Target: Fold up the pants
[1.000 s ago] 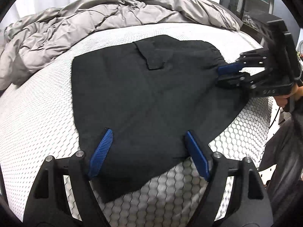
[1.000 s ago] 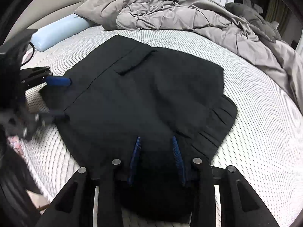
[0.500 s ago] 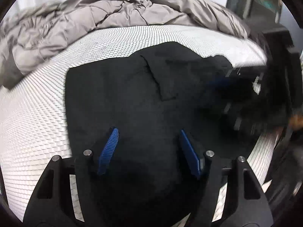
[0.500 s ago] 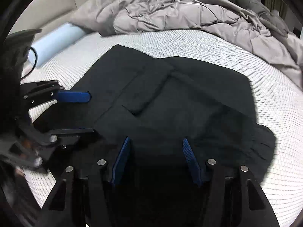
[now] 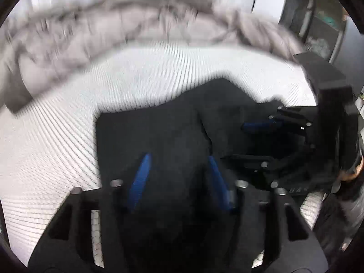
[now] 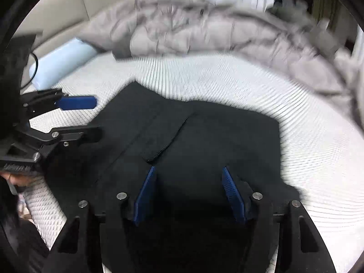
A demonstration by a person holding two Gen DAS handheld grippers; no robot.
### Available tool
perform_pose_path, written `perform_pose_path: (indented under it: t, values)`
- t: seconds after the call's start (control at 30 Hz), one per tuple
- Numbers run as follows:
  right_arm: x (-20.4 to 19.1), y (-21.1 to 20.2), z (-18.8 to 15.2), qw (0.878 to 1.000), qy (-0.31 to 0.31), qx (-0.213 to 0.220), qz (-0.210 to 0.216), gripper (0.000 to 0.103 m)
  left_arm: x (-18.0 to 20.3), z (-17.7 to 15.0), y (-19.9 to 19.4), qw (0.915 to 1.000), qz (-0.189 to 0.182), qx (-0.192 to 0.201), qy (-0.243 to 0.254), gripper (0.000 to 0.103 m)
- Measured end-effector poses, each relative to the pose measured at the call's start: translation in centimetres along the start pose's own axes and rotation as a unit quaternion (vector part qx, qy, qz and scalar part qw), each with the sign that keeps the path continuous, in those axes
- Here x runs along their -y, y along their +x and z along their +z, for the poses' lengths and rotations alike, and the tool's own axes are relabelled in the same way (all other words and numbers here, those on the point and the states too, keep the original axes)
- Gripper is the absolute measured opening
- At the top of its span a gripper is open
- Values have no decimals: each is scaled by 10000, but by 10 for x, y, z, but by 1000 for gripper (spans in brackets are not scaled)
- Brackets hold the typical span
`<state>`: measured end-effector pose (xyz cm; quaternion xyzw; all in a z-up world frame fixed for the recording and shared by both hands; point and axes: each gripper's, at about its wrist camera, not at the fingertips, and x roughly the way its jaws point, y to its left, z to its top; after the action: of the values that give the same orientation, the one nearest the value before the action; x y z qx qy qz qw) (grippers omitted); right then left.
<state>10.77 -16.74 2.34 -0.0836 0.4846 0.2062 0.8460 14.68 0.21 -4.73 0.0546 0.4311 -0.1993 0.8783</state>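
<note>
Two grippers are working over the pants (image 6: pixel 204 136) — dark, folded into a compact block and lying flat on the mattress (image 6: pixel 307 141), toward its near edge, with a pocket flap showing on the top layer.

I am holding my left gripper (image 5: pixel 179 179) tilted down over the near part of the pants. Its jaws are closing, with dark cloth lying between the blue pads (image 5: pixel 140 179), though I cannot tell that they are pressing on it yet — the left view is blurred. Seen from the right wrist, the left gripper (image 6: pixel 91 118) is coming in from the left edge of the mattress, one blue finger above the white surface and the other over the cloth.

I am holding my right gripper (image 6: pixel 191 193) over the near edge of the pants too. Its jaws are opening, and the pants are lying between and under the blue pads (image 6: pixel 145 193) without being pinched. From the left wrist the right gripper (image 5: pixel 254 141) is reaching in from the right side, fingers spread above the cloth.

Beyond the pants, a rumpled grey duvet (image 6: pixel 204 29) is piled along the far edge of the mattress, and a pale blue bolster (image 6: pixel 61 63) is lying at the far left corner.
</note>
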Motion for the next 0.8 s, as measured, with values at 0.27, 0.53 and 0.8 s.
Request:
perform_pose_path:
  t: [0.27,0.53,0.8]
  values:
    - [36,-17,-32,9959,-282,-280,-807,57,-41,-14,-24,9976,664,-13,-207,36]
    - [16,-35,9,9979,162,490,-395,61,-22,39,-6,9983,25,443,-384,38]
    - [31,16,5,9949,66,-230,-981,61,-20,32,26,9981,339,8,-521,40]
